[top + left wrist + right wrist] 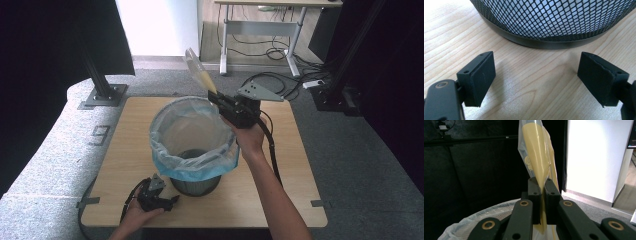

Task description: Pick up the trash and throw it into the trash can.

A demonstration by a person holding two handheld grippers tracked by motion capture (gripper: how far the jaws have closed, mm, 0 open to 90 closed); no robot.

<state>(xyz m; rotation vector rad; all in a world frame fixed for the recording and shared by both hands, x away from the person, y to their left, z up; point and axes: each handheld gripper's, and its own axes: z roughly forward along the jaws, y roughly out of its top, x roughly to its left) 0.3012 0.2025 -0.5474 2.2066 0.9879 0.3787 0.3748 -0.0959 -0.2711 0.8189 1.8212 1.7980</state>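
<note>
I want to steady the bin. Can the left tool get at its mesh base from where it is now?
Probably yes: the left tool is open, resting on the table facing the bin's base, nothing between.

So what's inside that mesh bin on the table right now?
A pale blue liner bag fills the mesh bin, folded over its rim. The bottom looks dark and bare; any small contents cannot be made out. The wrapper is pinched in the right gripper, outside it.

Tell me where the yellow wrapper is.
High view: the wrapper sticks up from the shut right claw, at the bin's far rim.
</note>
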